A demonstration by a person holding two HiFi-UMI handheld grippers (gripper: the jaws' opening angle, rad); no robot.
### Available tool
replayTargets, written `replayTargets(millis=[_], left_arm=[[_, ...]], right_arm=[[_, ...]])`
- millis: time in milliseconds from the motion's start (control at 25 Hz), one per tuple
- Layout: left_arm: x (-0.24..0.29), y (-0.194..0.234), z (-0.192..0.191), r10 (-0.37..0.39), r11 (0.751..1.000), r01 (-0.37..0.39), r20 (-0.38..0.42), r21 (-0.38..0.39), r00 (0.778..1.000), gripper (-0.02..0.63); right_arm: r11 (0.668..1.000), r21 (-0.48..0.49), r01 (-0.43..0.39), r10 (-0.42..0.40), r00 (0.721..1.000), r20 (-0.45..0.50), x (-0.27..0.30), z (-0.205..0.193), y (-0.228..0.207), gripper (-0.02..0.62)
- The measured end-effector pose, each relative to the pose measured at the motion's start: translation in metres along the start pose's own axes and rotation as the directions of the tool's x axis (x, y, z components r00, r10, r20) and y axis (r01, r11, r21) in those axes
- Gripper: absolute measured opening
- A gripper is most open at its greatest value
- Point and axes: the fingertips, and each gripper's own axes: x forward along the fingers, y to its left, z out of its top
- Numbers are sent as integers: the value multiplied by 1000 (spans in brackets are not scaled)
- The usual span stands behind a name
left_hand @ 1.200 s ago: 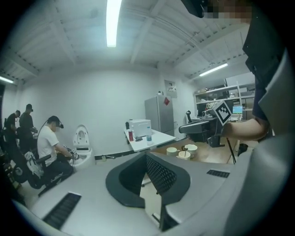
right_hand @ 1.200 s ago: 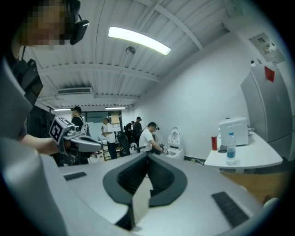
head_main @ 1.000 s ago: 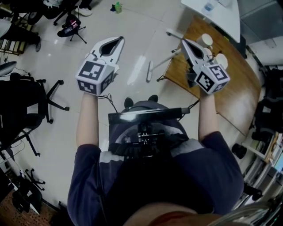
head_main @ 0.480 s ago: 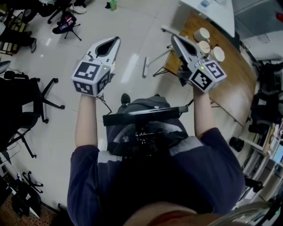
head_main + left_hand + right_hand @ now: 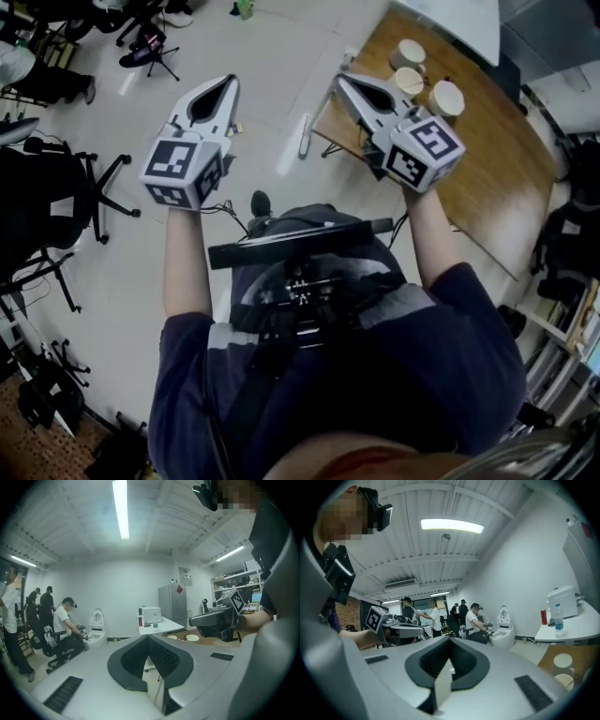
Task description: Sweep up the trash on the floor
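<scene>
1. L gripper (image 5: pixel 149 637): jaws pressed together, tips meeting, nothing betw. them; held in air.
2. R gripper (image 5: pixel 450 639): jaws likewise closed & empty; in head view it overlaps corner of wooden table (image 5: pixel 487 178).
3. Long pale tool (image 5: pixel 304 137), poss. broom: on floor (image 5: pixel 272 56) just beside table, ahead of both grippers, untouched.

We see a pale tiled floor (image 5: pixel 272 56) carrying a black office chair (image 5: pixel 52 202) and a wooden surface (image 5: pixel 487 169), where three round cups (image 5: pixel 410 82) stand.
</scene>
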Motion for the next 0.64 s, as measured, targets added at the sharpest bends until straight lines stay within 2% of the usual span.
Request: replayTargets(millis=[160,280,400,640], left_arm=[[-2,-51,2,51,998,-49,-47,41,998,0],[-16,-67,-2,125,991,-119,-86,66,988,0],[-41,-60,-10,196,980,-190,-108,59,975,0],[-90,-15,-17,321,946,-323,-109,-4,941,0]], right_arm=[[997,46,-57,57,998,11,-40,-9,-21,8],[990,61,-127,126,992,25,-42,-9,-26,8],[982,48,-183,182,983,31,-28,-9,-13,8],[959,45,-281,281,960,7,25,-16,26,8]])
